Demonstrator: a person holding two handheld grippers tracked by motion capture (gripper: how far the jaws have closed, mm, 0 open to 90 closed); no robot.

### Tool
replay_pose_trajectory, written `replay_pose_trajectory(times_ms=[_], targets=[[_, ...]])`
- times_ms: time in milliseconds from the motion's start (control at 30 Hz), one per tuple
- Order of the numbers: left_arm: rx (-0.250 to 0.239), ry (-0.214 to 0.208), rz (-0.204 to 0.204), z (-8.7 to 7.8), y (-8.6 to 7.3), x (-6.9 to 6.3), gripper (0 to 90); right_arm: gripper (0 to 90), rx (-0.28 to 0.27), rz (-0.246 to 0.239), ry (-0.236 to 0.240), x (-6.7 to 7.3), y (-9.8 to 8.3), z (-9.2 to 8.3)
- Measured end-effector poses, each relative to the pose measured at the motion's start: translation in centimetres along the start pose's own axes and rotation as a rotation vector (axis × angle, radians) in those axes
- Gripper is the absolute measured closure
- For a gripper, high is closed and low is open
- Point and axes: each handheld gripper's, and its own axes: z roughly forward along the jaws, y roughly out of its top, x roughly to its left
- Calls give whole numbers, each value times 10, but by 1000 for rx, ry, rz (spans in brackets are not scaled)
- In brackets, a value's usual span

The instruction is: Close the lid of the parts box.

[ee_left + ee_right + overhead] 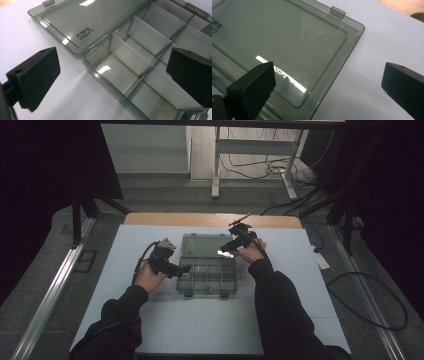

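overhead forward-down, two close views, shared box

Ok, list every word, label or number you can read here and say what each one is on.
"LARIA": on the open lid of the clear compartment box, seen upside down in the left gripper view.
Small characters beside it: too blurred to read.
Dark print at the lid's edge in the right gripper view: unreadable.

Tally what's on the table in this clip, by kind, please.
Clear compartment box, lid open flat: 1
Handheld grippers: 2, left gripper and right gripper, both with jaws apart
White table mat: 1
Total: 4
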Motion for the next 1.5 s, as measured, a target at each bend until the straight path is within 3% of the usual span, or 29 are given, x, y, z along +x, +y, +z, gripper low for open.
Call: replay_pose_trajectory(times_ms=[233, 333, 433, 633, 833, 1133, 1267, 1500], targets=[[5, -2, 4, 0, -1, 1, 0, 0, 28, 14, 0, -3, 0, 5], [5, -1, 6, 0, -1, 1, 0, 55, 42, 11, -1, -3, 0, 5], [7, -1, 6, 0, -1, 1, 0, 149, 54, 0, -14, -3, 0, 5], [14, 0, 14, 0, -1, 1, 0, 439, 60, 18, 7, -3, 1, 1], [24, 3, 25, 0, -1, 0, 0, 597, 68, 19, 3, -2, 3, -1], [39, 10, 39, 1, -1, -1, 0, 735, 88, 64, -45, 0, 5, 1], [40, 12, 41, 1, -1, -1, 0, 779, 105, 139, -69, 0, 8, 2], [39, 15, 42, 1, -1, -1, 0, 821, 124, 213, -97, 2, 12, 3]])
